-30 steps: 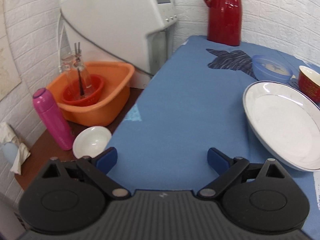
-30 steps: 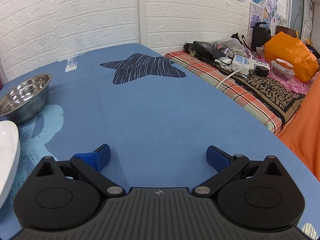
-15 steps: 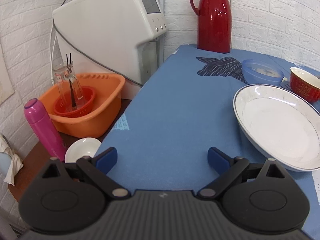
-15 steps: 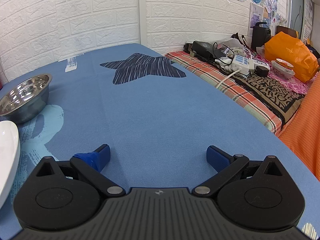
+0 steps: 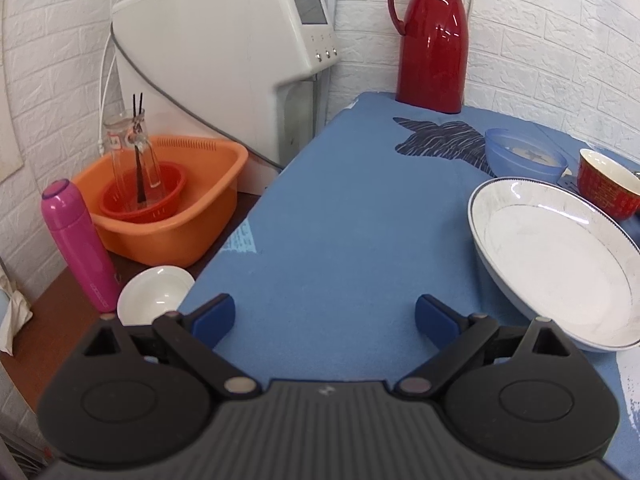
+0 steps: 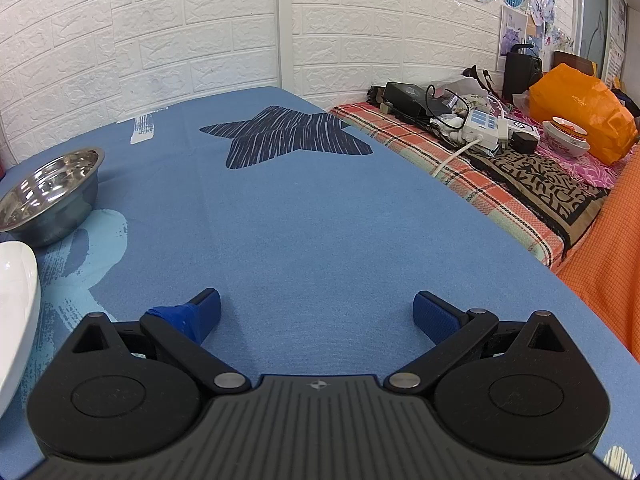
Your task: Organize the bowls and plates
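A large white plate (image 5: 560,260) with a thin dark rim lies on the blue tablecloth (image 5: 340,220), to the right of my open left gripper (image 5: 324,318). Behind it sit a blue plastic bowl (image 5: 524,156) and a red bowl (image 5: 608,184). A small white bowl (image 5: 154,296) rests on the lower brown table at left. In the right wrist view, a steel bowl (image 6: 50,196) stands at far left and a white plate's edge (image 6: 16,312) shows below it. My right gripper (image 6: 316,316) is open over bare cloth, holding nothing.
A red thermos jug (image 5: 434,40) and a white appliance (image 5: 224,48) stand at the back. An orange basin (image 5: 160,208) with a red strainer and glass bottle, and a pink flask (image 5: 80,240), sit left. A cluttered bed (image 6: 520,152) lies right of the table.
The left gripper has tilted up and swung slightly right, so the plate and bowls sit further into view. The right gripper has stayed still.
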`<state>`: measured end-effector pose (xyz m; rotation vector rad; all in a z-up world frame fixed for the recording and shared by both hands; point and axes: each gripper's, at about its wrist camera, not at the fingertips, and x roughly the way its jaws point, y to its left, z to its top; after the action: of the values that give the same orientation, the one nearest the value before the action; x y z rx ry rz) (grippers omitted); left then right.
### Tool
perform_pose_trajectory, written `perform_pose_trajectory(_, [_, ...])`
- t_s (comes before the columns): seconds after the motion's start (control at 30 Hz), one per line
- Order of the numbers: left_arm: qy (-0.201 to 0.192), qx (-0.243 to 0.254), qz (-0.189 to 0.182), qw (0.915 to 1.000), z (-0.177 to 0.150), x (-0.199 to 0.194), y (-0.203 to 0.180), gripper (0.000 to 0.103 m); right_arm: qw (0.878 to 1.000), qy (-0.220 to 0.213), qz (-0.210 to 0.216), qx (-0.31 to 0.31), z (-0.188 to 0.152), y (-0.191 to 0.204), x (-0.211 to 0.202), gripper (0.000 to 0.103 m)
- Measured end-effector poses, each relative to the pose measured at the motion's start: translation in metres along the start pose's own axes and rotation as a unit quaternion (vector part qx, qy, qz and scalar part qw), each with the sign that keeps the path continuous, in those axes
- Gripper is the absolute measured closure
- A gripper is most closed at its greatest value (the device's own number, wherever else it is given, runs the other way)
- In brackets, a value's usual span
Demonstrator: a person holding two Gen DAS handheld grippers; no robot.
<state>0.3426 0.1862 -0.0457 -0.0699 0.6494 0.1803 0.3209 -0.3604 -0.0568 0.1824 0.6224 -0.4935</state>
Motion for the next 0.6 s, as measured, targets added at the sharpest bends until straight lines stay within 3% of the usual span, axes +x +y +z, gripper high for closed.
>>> perform_pose_trajectory(0.6, [0.000, 0.000, 0.000, 1.0000, -0.0004, -0.0004, -0.0012, 0.006, 1.000, 0.000, 0.000, 0.000, 0.0001, -0.0001, -0.0003, 0.013])
